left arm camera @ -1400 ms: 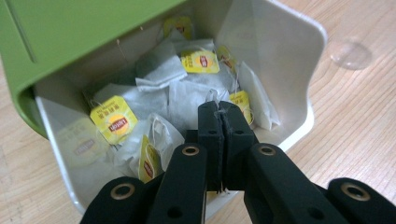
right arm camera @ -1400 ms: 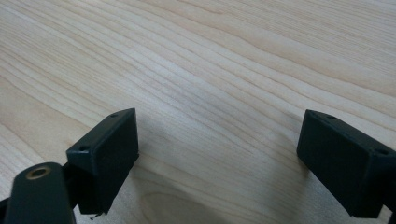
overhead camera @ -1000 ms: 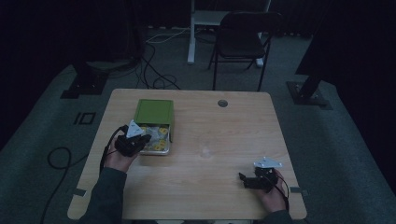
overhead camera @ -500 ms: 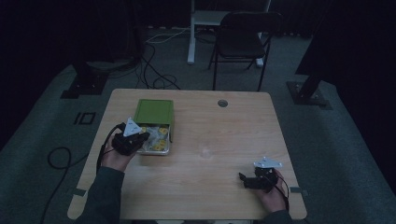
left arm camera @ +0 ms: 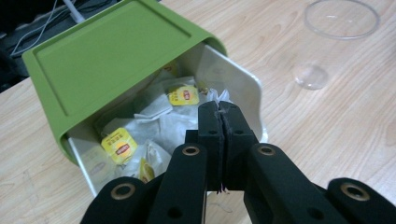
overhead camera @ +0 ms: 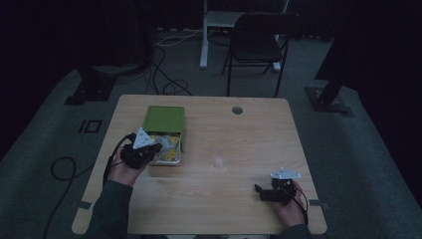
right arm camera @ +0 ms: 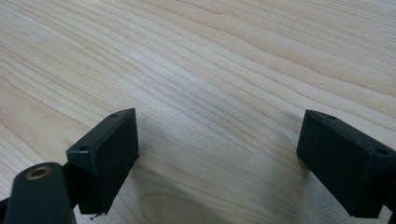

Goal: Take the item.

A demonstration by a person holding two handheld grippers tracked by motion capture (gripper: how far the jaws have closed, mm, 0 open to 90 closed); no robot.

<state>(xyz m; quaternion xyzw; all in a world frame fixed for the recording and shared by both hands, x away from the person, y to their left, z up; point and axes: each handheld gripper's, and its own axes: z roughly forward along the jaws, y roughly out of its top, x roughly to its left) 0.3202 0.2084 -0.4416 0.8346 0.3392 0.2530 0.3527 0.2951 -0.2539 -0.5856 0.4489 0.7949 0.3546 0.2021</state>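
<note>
A green box (overhead camera: 164,119) (left arm camera: 107,60) lies left of the table's middle, its white drawer (left arm camera: 243,79) pulled out towards me. Several white tea bags (left arm camera: 119,142) (overhead camera: 170,152) with yellow tags fill the drawer. My left gripper (overhead camera: 158,148) (left arm camera: 219,109) hovers over the drawer's near end. Its jaws are pressed together, with a thin thread and a scrap of white paper from a tea bag caught between them. My right gripper (overhead camera: 258,189) (right arm camera: 217,135) rests low over bare wood near the front right corner, jaws wide apart and holding nothing.
A clear glass cup (left arm camera: 341,18) and a small clear round piece (left arm camera: 310,77) stand on the wooden table (overhead camera: 239,144) right of the box. A round cable hole (overhead camera: 237,110) is at the back. A chair (overhead camera: 259,45) stands beyond the table.
My left gripper has risen slightly above the drawer, jaws still pressed together. The right gripper has not moved.
</note>
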